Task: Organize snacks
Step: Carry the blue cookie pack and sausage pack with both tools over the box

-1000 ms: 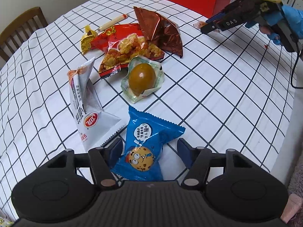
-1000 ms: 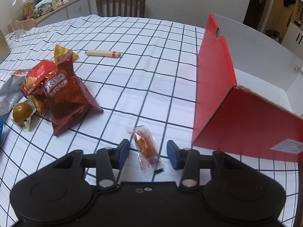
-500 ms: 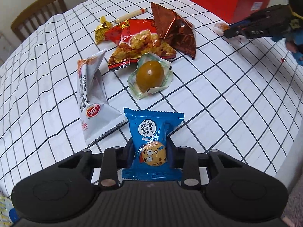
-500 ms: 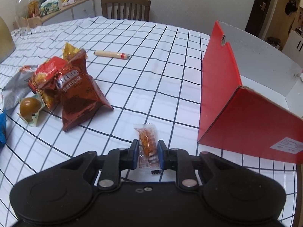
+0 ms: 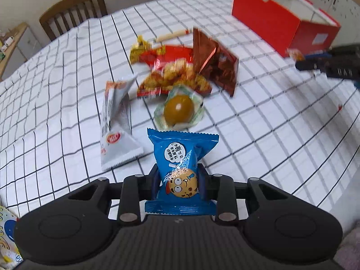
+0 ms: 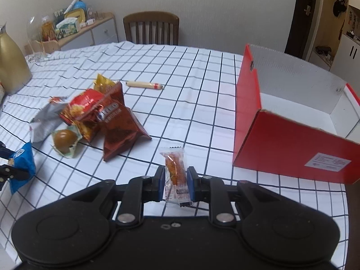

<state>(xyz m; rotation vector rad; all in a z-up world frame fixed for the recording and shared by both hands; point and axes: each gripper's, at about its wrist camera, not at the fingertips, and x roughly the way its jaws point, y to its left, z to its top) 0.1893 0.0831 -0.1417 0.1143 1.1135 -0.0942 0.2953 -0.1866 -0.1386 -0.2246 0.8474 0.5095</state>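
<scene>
My left gripper [image 5: 178, 181] is shut on a blue cookie packet [image 5: 180, 157] and holds it above the checked tablecloth. My right gripper [image 6: 175, 181] is shut on a small clear packet with an orange snack [image 6: 174, 168], lifted off the table. An open red box [image 6: 290, 121] stands to the right of it; it also shows far right in the left wrist view [image 5: 281, 18]. A pile of snacks lies mid-table: a brown Oreo bag [image 6: 117, 123], a red snack bag [image 6: 81, 110], a wrapped egg [image 6: 65, 139], a white packet [image 5: 114, 132], a sausage stick [image 6: 144, 85].
A gold jug [image 6: 11, 67] stands at the table's far left. A wooden chair [image 6: 150, 30] is behind the table, and a sideboard [image 6: 90, 33] with clutter stands by the wall. The right gripper [image 5: 333, 64] shows at the right edge of the left wrist view.
Both grippers closed on their packets, the left on the blue cookie packet and the right on the small orange snack, and lifted them off the table.
</scene>
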